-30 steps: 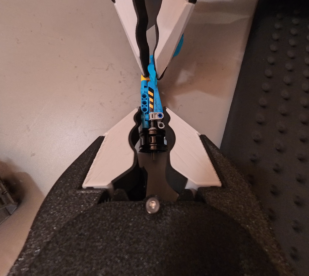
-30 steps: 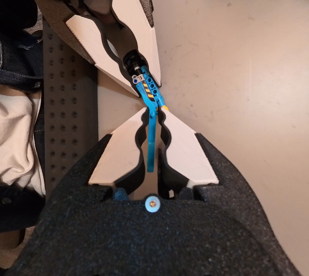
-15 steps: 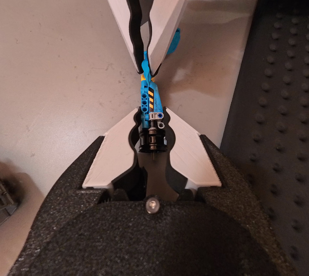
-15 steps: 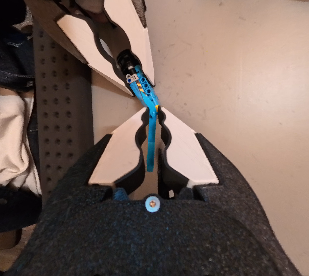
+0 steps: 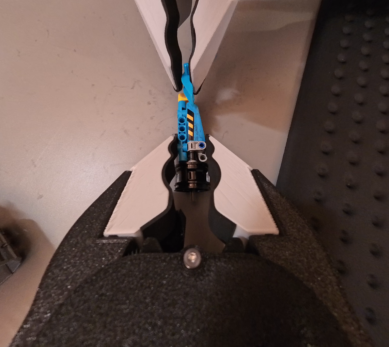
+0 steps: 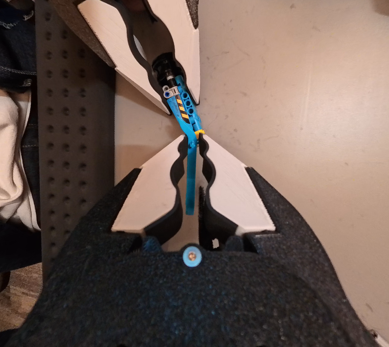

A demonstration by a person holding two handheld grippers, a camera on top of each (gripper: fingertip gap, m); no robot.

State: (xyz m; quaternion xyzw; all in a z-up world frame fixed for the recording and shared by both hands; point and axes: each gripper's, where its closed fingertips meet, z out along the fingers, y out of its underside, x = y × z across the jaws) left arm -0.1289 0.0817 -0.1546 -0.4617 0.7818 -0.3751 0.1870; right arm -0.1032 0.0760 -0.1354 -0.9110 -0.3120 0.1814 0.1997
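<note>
We saw the left tongs (image 5: 190, 137) pinching the black, wheel-like end of a small blue building-brick assembly (image 5: 190, 124), its grey connector (image 5: 196, 145) sitting just at the fingertips. From the far side, the right tongs (image 5: 186, 89) met them tip to tip, closed on the thin blue blade (image 6: 191, 177) that formed the assembly's other end; a yellow piece (image 6: 199, 132) showed just beyond their tips. The assembly hung between the two pairs of tongs above a pale, scuffed counter (image 5: 84, 63). A dark studded mat (image 5: 347, 105) lay along the counter's right side in the left wrist view. In the right wrist view, dark denim and pale cloth (image 6: 12, 147) lay beyond the mat.
</note>
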